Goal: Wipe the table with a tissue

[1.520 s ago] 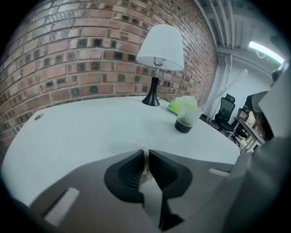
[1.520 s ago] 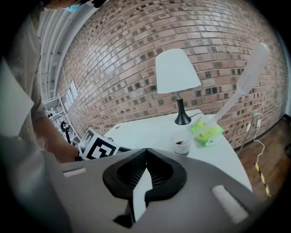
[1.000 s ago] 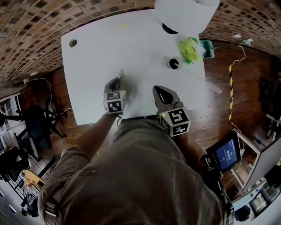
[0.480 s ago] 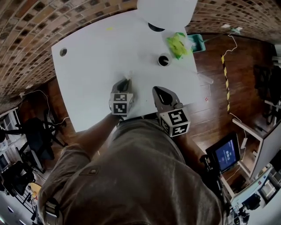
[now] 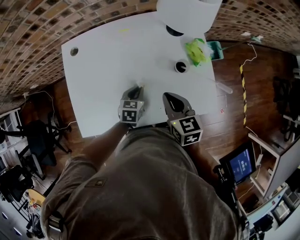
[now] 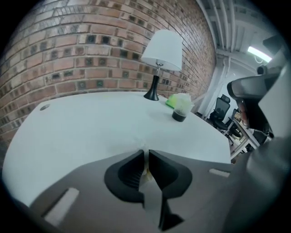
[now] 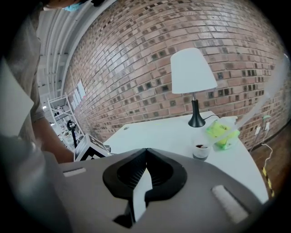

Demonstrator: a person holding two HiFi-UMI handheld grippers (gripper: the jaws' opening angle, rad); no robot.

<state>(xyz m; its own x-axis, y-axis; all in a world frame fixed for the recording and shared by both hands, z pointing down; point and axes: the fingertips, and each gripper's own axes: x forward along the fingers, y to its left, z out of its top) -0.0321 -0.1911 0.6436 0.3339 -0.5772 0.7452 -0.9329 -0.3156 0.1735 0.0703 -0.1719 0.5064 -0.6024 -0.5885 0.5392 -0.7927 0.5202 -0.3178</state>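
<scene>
A small white tissue (image 6: 141, 142) is pinched in my left gripper (image 6: 146, 153), whose jaws are shut on it and press it to the white table (image 6: 91, 127). In the head view the left gripper (image 5: 136, 90) points down at the table's near middle, the tissue (image 5: 140, 86) poking out at its tip. My right gripper (image 5: 170, 98) hovers over the table's near edge, just right of the left one. Its jaws (image 7: 146, 151) are shut with nothing between them.
A white-shaded lamp (image 5: 187, 13) stands at the table's far right edge. A green packet (image 5: 197, 50) and a small dark-based cup (image 5: 181, 67) sit beside it. A cable hole (image 5: 74, 50) is at the far left corner. Wooden floor surrounds the table.
My left gripper has slid to the right across the table with the tissue, closer to the right gripper. The right gripper has stayed put.
</scene>
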